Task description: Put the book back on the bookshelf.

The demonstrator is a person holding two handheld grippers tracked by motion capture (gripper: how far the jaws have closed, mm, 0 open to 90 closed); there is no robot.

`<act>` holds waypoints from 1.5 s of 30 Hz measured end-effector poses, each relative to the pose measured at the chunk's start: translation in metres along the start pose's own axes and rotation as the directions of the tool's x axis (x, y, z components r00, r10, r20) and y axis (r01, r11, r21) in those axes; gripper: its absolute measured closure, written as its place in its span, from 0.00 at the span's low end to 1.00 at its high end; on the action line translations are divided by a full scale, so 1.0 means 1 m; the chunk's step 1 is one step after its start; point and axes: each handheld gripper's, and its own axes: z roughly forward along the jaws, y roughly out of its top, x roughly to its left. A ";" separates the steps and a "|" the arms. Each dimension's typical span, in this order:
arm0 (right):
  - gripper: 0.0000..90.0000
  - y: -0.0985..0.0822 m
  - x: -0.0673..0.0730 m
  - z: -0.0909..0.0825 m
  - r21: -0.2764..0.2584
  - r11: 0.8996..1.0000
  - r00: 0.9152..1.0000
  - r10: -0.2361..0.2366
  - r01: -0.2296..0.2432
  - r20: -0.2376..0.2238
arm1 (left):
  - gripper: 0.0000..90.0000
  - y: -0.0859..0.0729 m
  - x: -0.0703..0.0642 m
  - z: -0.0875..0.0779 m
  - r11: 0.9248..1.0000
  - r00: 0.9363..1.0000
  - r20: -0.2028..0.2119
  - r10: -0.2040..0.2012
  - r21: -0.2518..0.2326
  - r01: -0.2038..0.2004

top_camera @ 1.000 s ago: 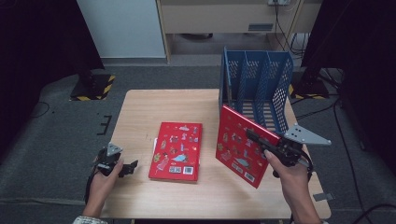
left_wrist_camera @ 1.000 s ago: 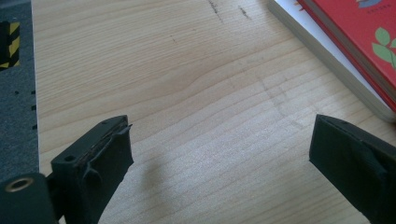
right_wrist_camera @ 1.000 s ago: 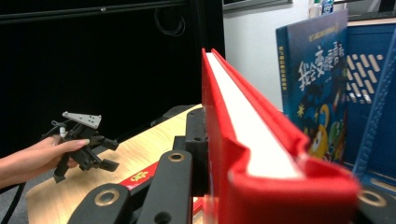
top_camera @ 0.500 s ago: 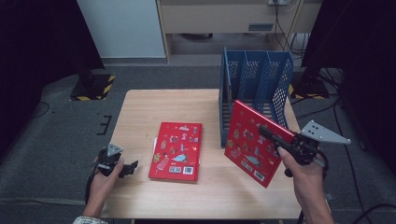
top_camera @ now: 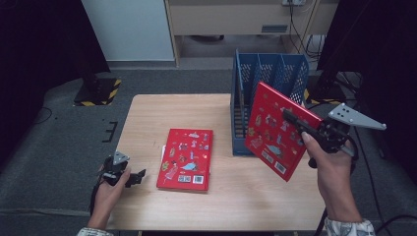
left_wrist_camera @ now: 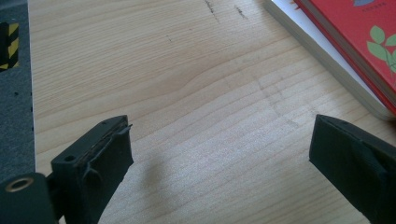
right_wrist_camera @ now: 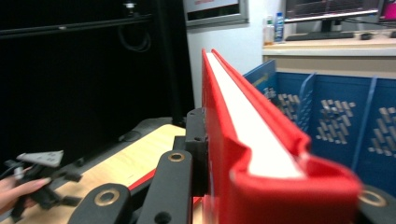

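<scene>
My right gripper (top_camera: 291,119) is shut on a red picture book (top_camera: 272,132) and holds it tilted in the air, just in front of the blue file rack (top_camera: 269,73). In the right gripper view the book (right_wrist_camera: 243,126) runs edge-on between the jaws, white pages up, with the rack (right_wrist_camera: 336,121) behind it. A second red book (top_camera: 187,158) lies flat mid-table on top of a white-edged one. My left gripper (top_camera: 133,178) rests low at the table's front left, open; in its own view the jaws (left_wrist_camera: 219,154) stand wide over bare wood, the book stack (left_wrist_camera: 345,51) to their right.
The wooden table (top_camera: 162,113) ends close to the left hand, with grey carpet beyond. The rack has several upright slots and stands at the table's back right corner. A cabinet and dark equipment stand behind the table.
The right gripper has lifted the red book upward and a little to the right, from the table surface into the air beside the rack. The left hand has stayed still.
</scene>
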 end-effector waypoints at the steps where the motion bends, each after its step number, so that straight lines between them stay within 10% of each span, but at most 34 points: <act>1: 0.89 0.002 -0.002 0.002 0.002 1.000 1.000 -0.002 0.002 0.014 | 0.06 0.000 0.000 0.000 1.000 1.000 0.000 -0.002 -0.001 0.002; 45: 0.89 0.024 -0.055 0.084 0.013 1.000 0.946 0.009 -0.013 0.323 | 0.06 0.001 0.002 -0.002 0.999 0.999 0.010 -0.031 -0.036 0.032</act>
